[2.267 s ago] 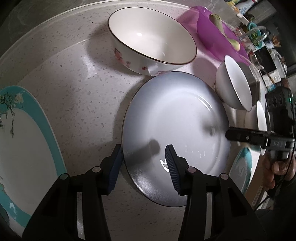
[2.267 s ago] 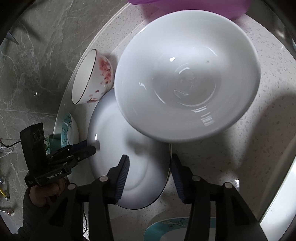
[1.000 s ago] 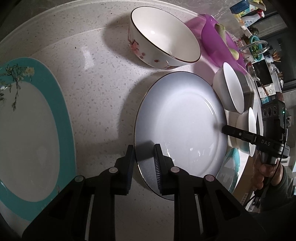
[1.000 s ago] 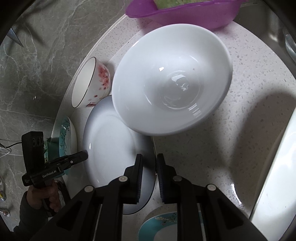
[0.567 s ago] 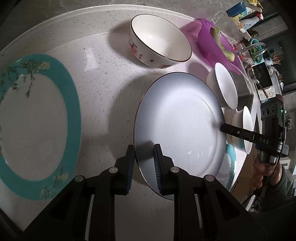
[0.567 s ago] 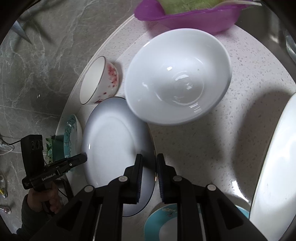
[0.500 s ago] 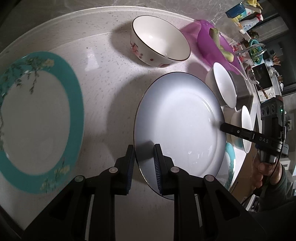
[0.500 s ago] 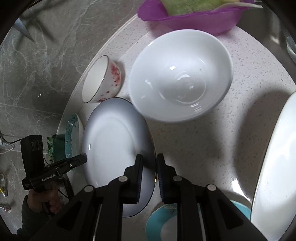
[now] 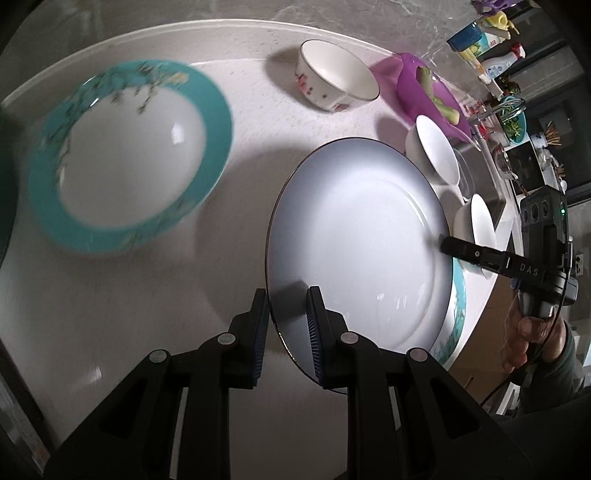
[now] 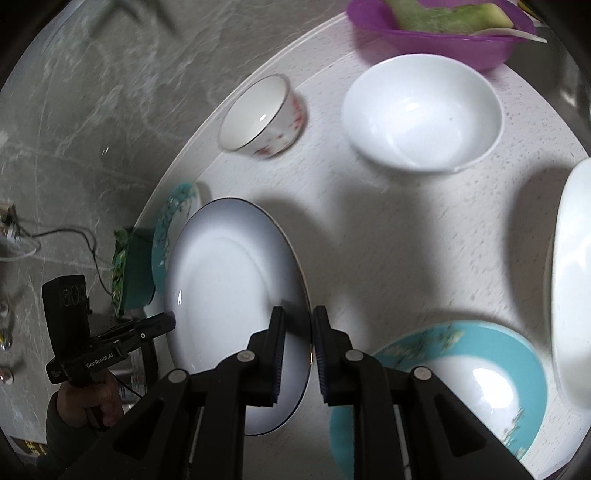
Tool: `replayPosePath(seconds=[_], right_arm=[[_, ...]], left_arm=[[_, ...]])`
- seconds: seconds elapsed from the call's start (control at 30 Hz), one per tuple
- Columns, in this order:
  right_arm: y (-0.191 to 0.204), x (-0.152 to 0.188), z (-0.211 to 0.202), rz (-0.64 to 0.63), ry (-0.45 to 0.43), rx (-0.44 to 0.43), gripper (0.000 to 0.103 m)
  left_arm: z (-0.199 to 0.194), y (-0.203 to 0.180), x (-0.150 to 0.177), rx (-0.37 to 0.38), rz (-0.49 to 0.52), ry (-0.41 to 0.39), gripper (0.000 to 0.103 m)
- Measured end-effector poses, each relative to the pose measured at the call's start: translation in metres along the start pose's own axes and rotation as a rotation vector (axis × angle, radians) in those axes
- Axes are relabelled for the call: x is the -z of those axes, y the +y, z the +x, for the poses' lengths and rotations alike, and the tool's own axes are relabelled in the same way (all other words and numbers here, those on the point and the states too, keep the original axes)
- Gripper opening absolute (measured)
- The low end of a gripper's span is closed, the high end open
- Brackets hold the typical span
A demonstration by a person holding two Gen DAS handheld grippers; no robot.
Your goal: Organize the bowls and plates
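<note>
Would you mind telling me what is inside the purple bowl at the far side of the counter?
The purple bowl holds pale green vegetable pieces that rise above its rim. Its wall hides whatever lies deeper inside.

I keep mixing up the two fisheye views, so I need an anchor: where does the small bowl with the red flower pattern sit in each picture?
Left wrist view: the red-flowered bowl is at upper centre, beyond the grey-white plate, left of the purple basin.
Right wrist view: the red-flowered bowl is at upper left, near the table edge, left of the white bowl.
Shared landmark: the grey-white plate, clamped by both grippers.
</note>
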State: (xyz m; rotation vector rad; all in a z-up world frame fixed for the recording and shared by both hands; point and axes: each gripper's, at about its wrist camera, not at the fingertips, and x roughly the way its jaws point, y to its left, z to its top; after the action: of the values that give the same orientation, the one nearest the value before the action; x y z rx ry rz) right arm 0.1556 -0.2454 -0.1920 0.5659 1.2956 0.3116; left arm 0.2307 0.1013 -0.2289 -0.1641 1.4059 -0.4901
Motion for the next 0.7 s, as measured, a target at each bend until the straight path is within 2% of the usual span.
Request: replayPosePath(seconds=[0.43, 0.7], right_arm=[[0.019, 0.062, 0.037, -0.046, 0.075, 0.004, 0.018], [0.023, 0.081, 0.068, -0.075, 0.100, 0.030, 0.018]], left_arm=[[-0.004, 0.051, 0.111, -0.006, -0.110, -0.004, 0.018], [0.011, 0.077, 0.132, -0.029, -0.147, -0.025, 0.018]])
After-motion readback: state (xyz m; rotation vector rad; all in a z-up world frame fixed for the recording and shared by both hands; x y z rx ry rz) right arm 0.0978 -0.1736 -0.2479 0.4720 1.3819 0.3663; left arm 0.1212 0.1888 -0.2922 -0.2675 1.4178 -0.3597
